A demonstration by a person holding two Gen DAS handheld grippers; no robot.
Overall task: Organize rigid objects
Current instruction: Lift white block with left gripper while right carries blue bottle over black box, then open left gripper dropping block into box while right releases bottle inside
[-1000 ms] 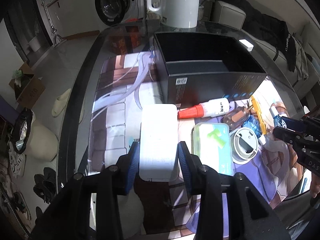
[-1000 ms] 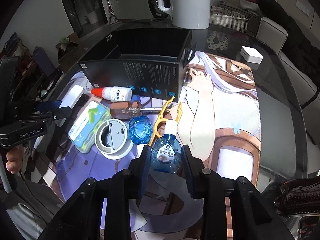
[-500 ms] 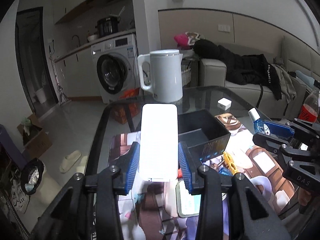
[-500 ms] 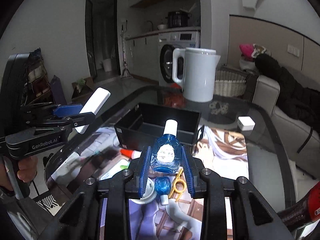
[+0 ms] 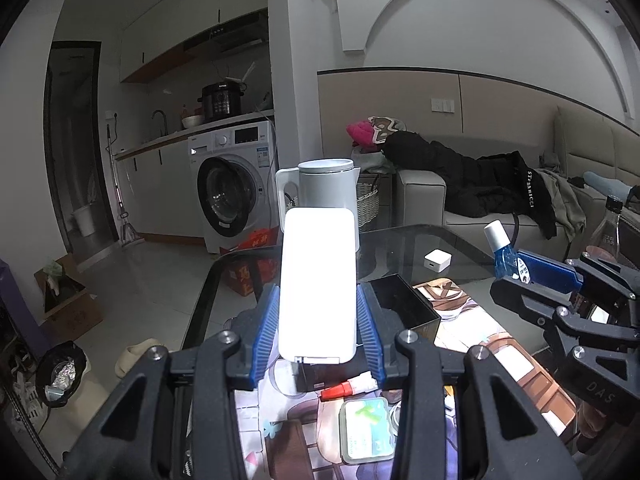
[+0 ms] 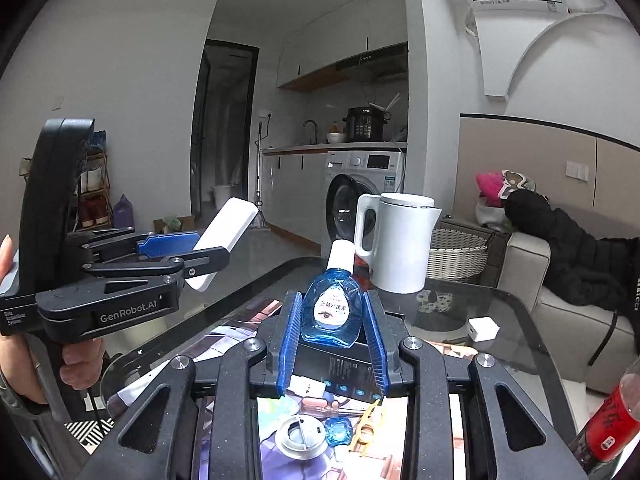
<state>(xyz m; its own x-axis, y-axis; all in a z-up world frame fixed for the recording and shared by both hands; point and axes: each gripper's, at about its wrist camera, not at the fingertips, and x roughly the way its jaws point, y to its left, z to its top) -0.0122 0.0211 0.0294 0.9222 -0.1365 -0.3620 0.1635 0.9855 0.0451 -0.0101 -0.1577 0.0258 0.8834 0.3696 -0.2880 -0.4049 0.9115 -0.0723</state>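
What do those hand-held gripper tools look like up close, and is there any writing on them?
Both are matte black plastic frames with triangular cut-outs, silver screws and ribbed blue pads lining the fingers. The left hand-held gripper has a curved black pistol handle and white lettering reading "GenRobot.AI" plus small "Data Acquisition System" text. The right hand-held gripper shows embossed "DAS". A bare hand grips the left handle; no cables visible.

Dim indoor light, blown-out white case [image 5: 318, 284], fisheye-dark corners

On the counter [image 5: 460, 240], the box [image 5: 404, 304] stands before the kettle [image 5: 326, 184]; the charger [image 5: 437, 260] lies at its right.
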